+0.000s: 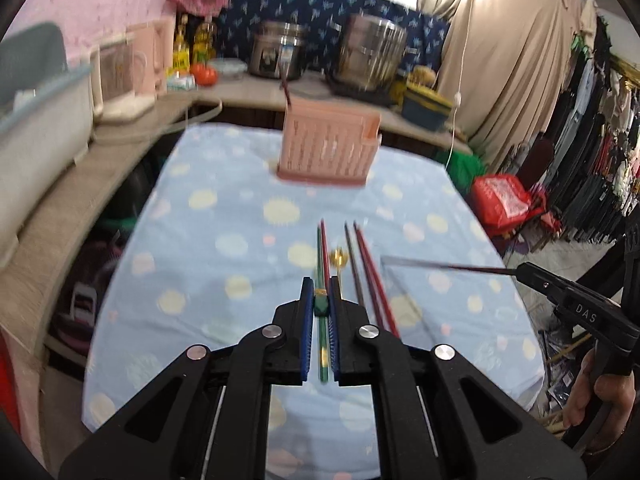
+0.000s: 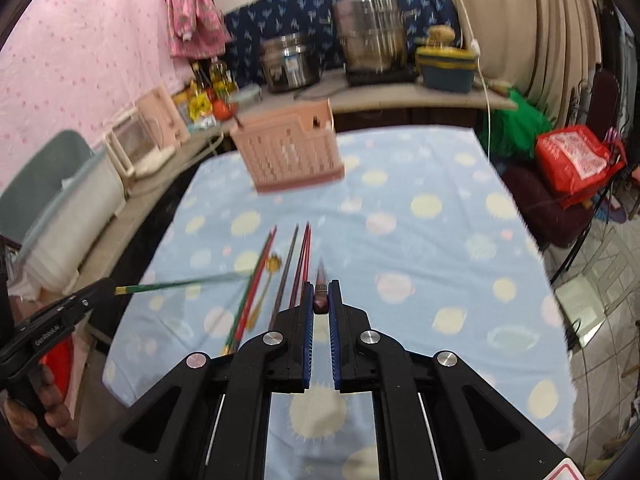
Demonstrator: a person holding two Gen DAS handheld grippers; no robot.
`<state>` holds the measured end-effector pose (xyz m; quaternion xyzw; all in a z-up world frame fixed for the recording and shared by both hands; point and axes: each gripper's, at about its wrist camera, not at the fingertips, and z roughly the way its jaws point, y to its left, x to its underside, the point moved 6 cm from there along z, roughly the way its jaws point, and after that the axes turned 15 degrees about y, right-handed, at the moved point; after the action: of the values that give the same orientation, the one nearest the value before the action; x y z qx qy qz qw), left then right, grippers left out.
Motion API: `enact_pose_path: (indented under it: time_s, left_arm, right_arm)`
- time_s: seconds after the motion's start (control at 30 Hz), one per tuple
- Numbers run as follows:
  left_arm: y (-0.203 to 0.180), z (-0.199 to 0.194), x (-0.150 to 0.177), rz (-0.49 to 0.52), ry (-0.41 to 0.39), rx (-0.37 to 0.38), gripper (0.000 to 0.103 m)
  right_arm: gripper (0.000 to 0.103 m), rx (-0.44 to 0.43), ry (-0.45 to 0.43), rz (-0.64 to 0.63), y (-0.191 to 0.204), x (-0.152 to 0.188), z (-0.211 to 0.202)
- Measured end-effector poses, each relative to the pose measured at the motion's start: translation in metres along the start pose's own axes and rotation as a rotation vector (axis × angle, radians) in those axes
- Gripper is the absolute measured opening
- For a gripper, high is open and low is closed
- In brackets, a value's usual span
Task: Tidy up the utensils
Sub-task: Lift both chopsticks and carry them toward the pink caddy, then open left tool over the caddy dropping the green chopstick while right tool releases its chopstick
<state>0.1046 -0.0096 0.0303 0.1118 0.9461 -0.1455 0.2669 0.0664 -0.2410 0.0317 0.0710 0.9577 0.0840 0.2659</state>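
My left gripper (image 1: 321, 292) is shut on a green chopstick (image 1: 319, 256) and holds it above the table; it also shows in the right wrist view (image 2: 176, 285). My right gripper (image 2: 321, 292) is shut on a dark red chopstick (image 2: 321, 276), seen from the left wrist view (image 1: 444, 266). Several red and dark chopsticks (image 2: 298, 264) and a gold spoon (image 2: 273, 263) lie on the blue spotted tablecloth (image 2: 400, 240). A pink slotted utensil holder (image 1: 328, 146) stands at the table's far end with one chopstick (image 1: 285, 88) in it.
A counter (image 1: 248, 94) behind the table holds steel pots (image 1: 370, 54), oil bottles and a tomato. A dish rack (image 1: 40, 120) sits on the left counter. A red bag (image 2: 572, 160) lies on the floor to the right, near hanging clothes (image 1: 592, 152).
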Motion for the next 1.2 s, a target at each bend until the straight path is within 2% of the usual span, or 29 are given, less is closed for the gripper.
enact_pose_path:
  time_s: [0.2, 0.47, 0.63, 0.77, 1.0, 1.2]
  left_arm:
    - [-0.004, -0.038, -0.062, 0.035, -0.144, -0.022, 0.007]
    - [-0.007, -0.043, -0.125, 0.069, -0.221, -0.056, 0.007]
    - [-0.008, -0.043, -0.179, 0.082, -0.271, -0.069, 0.007]
    - [-0.012, -0.046, -0.230, 0.088, -0.325, -0.075, 0.007]
    - [-0.021, -0.034, -0.320, 0.106, -0.388, -0.100, 0.007]
    - [-0.011, 0.008, -0.356, 0.088, -0.383, -0.124, 0.007]
  right_arm:
    - [0.007, 0.009, -0.099, -0.028, 0.003, -0.048, -0.027]
    - [0.007, -0.010, -0.139, -0.065, 0.013, -0.106, -0.025]
    - [0.007, 0.009, -0.202, -0.075, 0.014, -0.159, -0.030]
    - [0.007, 0.013, -0.275, -0.087, 0.015, -0.217, -0.036]
    - [0.007, 0.019, -0.360, -0.087, 0.021, -0.310, -0.034]
    - [0.007, 0.011, -0.334, -0.069, 0.021, -0.350, 0.011]
